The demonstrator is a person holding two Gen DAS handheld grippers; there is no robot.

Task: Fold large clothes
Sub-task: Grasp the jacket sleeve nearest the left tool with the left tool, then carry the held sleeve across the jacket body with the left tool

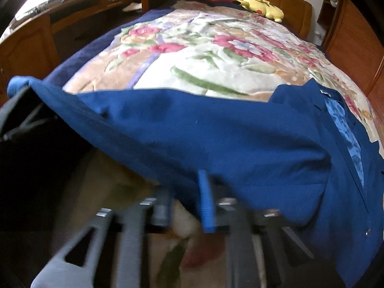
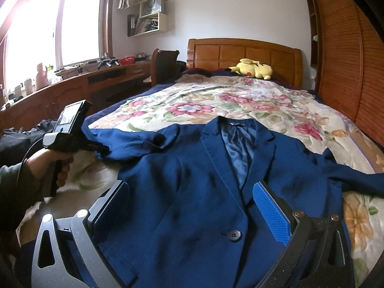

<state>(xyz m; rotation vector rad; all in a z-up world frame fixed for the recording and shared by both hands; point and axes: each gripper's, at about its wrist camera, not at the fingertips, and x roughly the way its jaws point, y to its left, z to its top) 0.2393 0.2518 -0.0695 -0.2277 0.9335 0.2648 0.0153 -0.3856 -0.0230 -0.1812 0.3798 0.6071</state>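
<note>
My blue blazer (image 2: 192,192) lies face up on the bed (image 2: 348,129), spread over a floral blanket (image 2: 192,108) with a navy border. Beyond the blazer, at the wooden headboard (image 2: 242,52), a yellow plush toy (image 2: 253,68) lies on its side. Left of the bed a long wooden desk (image 2: 72,88) runs under a bright window (image 2: 60,24), cluttered with small things, and a wooden chair (image 2: 165,64) stands between desk and headboard. White wall shelves (image 2: 148,14) with folders hang above the chair; slatted wooden doors (image 2: 343,55) close off the bed's right side. A small label sits inside the blazer's collar, but I cannot read it.

My left gripper (image 1: 189,201) is closed narrow on the blazer's left sleeve (image 2: 134,141), which drapes over its fingers. My right gripper (image 2: 189,213) stands wide over the blazer's front, near its dark button (image 2: 234,235), with its pads clear of the cloth.
</note>
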